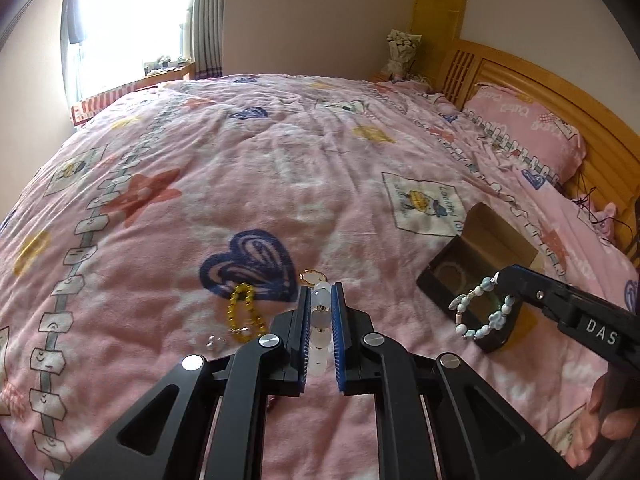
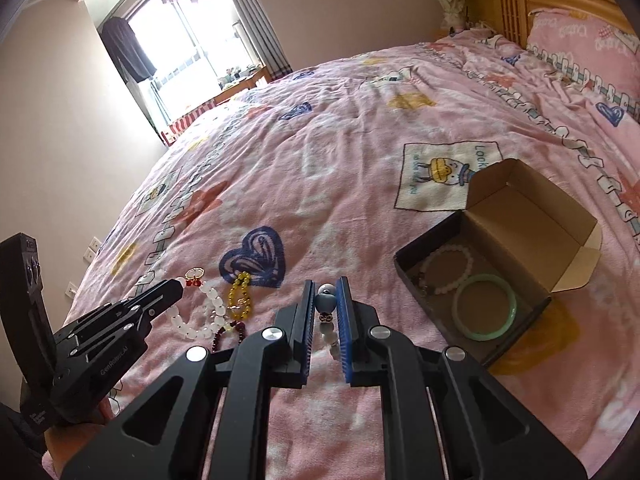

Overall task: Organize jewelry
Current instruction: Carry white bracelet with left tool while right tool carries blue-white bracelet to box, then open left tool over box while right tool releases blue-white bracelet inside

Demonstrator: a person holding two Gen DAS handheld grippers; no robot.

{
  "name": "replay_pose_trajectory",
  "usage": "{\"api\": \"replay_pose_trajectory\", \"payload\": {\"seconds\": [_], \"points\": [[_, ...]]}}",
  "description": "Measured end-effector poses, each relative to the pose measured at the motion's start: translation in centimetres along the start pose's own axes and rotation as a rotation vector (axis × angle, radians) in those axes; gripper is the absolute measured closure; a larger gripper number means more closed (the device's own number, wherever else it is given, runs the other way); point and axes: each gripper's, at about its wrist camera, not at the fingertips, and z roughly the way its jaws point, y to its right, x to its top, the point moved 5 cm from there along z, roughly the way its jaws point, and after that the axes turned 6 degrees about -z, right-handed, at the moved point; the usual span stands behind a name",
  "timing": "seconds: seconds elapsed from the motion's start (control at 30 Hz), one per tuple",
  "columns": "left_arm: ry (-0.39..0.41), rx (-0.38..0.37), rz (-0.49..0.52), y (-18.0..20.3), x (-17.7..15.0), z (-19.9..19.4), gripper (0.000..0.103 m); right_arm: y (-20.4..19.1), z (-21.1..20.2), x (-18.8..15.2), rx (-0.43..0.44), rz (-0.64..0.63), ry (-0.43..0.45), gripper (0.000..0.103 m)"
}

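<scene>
Meanwhile, the left gripper (image 1: 320,292) pinches a white bead bracelet (image 2: 196,316) lying on the pink bedspread (image 1: 280,168), apparently to lift it. The right gripper (image 2: 325,284), clamped on a blue flower-bead bracelet (image 1: 480,312), dangles it over the open cardboard box (image 2: 576,248), where a green bangle (image 2: 486,306) and a pale bracelet (image 2: 448,268) already sit. A yellow bead bracelet (image 2: 240,296) waits nearby.

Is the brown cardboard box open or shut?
Open: the brown cardboard box has its lid flap up, showing a green bangle inside.

Bangle (image 2: 485,312) in box (image 2: 532,216), on bed (image 2: 340,152)
</scene>
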Motion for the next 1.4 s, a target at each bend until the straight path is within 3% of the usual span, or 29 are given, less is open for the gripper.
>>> {"api": "replay_pose_trajectory", "payload": {"seconds": [0.2, 0.33, 0.53, 0.87, 1.13, 1.4], "points": [[0.020, -0.099, 0.095, 7.2, 1.4, 1.0, 0.092, 4.2, -1.7, 0.5, -0.052, 0.034, 0.021, 0.091], [0.026, -0.192, 0.092, 10.5, 2.0, 2.2, 0.092, 7.3, -2.7, 0.8, -0.093, 0.074, 0.052, 0.091], [-0.003, -0.241, 0.131, 14.4, 1.5, 5.7, 0.092, 10.4, -3.6, 0.8, -0.135, 0.101, 0.085, 0.091], [-0.043, -0.240, 0.148, 15.9, 0.5, 9.5, 0.092, 13.8, -1.2, 0.6, -0.090, 0.170, 0.088, 0.091], [-0.029, -0.227, 0.153, 16.1, 0.7, 10.4, 0.092, 14.8, 0.7, 0.0, -0.083, 0.196, 0.061, 0.091], [-0.027, -0.224, 0.145, 15.5, 0.9, 10.2, 0.088, 15.3, -0.2, 0.2, -0.063, 0.232, 0.090, 0.088]]}}
